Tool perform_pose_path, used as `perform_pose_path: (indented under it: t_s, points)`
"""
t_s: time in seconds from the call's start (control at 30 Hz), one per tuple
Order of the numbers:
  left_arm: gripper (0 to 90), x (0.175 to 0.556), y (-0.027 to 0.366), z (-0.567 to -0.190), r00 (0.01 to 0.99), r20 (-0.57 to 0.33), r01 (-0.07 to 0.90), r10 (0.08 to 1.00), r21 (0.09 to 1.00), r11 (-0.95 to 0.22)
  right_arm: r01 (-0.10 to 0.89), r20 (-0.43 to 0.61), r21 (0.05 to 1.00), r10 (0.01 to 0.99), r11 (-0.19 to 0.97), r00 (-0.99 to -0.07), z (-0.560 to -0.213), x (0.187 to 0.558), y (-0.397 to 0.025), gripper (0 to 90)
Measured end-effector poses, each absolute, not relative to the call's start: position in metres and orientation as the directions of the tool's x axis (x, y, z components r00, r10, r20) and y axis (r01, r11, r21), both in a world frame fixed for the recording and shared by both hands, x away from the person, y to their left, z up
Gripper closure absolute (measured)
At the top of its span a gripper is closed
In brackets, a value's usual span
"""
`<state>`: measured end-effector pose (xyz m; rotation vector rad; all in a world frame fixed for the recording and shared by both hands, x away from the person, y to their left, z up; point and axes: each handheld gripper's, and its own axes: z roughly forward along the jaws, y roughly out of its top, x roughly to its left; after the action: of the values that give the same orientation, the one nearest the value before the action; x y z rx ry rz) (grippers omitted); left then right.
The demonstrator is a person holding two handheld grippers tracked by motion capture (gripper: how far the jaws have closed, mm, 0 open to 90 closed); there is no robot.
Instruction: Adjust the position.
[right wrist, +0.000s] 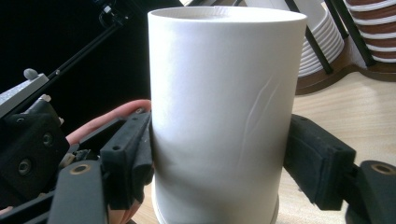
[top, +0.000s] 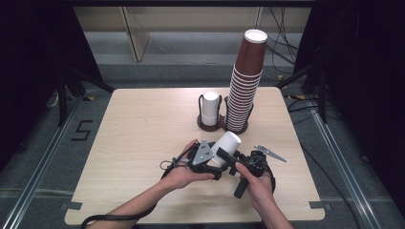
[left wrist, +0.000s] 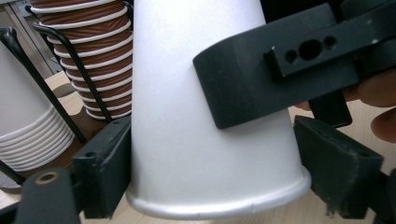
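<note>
Hands: both at the table's near edge, one gripper each.
Left gripper [top: 203, 160]: jaws clamped on the white cup [top: 225, 147] just above its rolled rim.
Right gripper [top: 248, 164]: jaws pressed to the same cup's wall, farther up.
Cup axis: tilted, closed base up and toward the far edge, rim toward the person.
Holder [top: 210, 125]: far-centre, white stack [top: 209, 108] beside brown stack [top: 246, 83].
</note>
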<state>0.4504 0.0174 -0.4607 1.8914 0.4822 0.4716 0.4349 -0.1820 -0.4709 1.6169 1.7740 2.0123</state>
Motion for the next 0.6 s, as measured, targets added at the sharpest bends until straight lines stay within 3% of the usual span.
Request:
perform_pose_path:
  t_s: [0.23,0.6]
  points:
    - [22.5,0.4483,0.0185,-0.4583,0.837,0.109,0.101,0.536,0.932,-0.348,0.583,0.661,0.730,0.589,-0.358,-0.465,-0.4674,0.4346,-0.1790,20.4]
    - [23.2,0.4471,0.0210,-0.4536,0.833,0.116,0.109,0.541,0.924,-0.366,0.573,0.619,0.761,0.608,-0.305,-0.497,-0.4626,0.4346,-0.1753,9.4]
